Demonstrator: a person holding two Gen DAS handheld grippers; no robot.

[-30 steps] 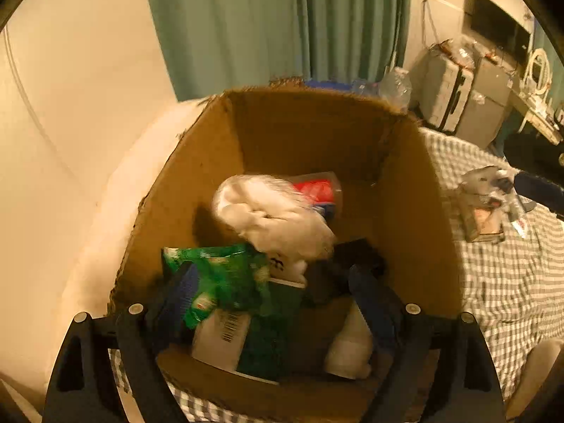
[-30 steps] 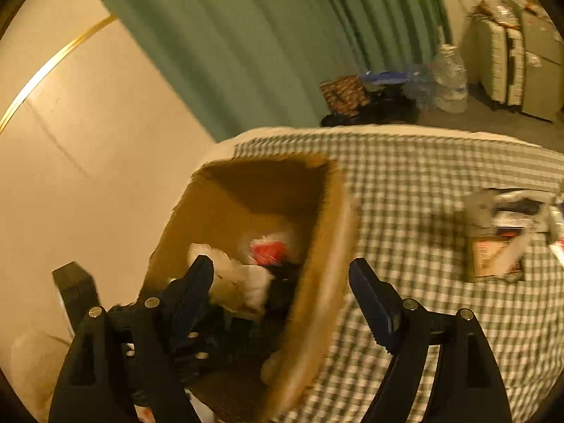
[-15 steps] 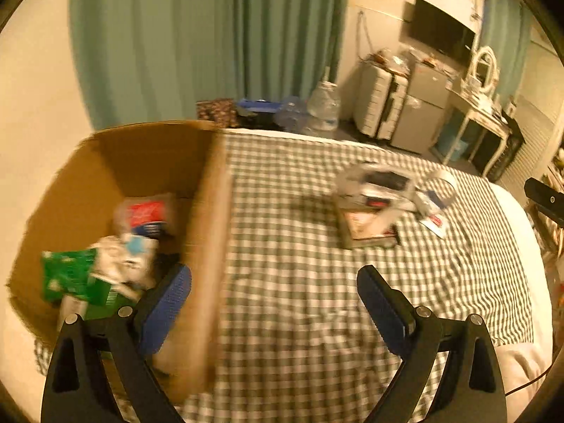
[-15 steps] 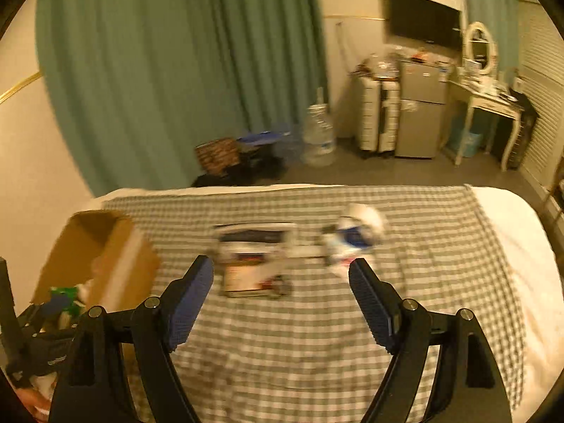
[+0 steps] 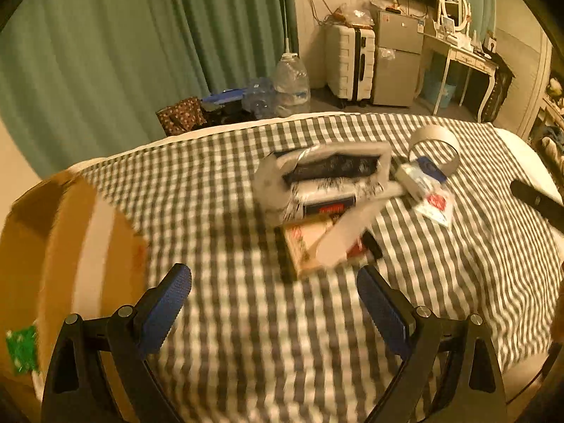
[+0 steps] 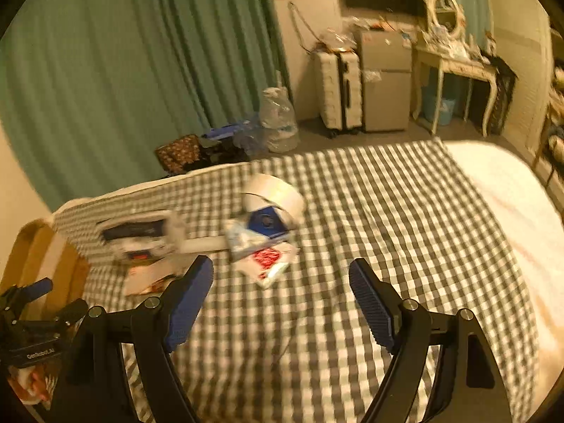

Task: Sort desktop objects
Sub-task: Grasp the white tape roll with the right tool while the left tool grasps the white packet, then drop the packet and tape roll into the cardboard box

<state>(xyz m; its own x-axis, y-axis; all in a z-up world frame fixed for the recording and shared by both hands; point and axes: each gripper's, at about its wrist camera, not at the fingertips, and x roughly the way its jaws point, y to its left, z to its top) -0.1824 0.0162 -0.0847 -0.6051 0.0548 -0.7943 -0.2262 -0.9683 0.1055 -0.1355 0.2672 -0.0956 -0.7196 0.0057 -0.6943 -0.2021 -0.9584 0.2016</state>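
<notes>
A pile of loose items lies on the checked cloth: a grey-white pouch (image 5: 328,172) on a flat brown box (image 5: 317,243), a tape roll (image 5: 435,141), a blue-white pack (image 5: 421,176) and a red-printed sachet (image 5: 435,206). The same pile shows in the right wrist view, with the pouch (image 6: 141,232), tape roll (image 6: 273,194) and sachet (image 6: 268,261). My left gripper (image 5: 275,303) is open and empty, short of the pile. My right gripper (image 6: 282,296) is open and empty, near the sachet. The cardboard box (image 5: 53,253) stands at the left.
The checked cloth (image 6: 387,211) covers a bed, with bare white bedding (image 6: 500,190) at the right. Beyond the far edge are green curtains (image 5: 141,35), a water jug (image 5: 290,81), a suitcase (image 5: 349,60), a small fridge and a dressing table.
Both grippers have swung right, away from the cardboard box and toward the pile on the cloth. The box's contents have left both views. Both stay open and empty.
</notes>
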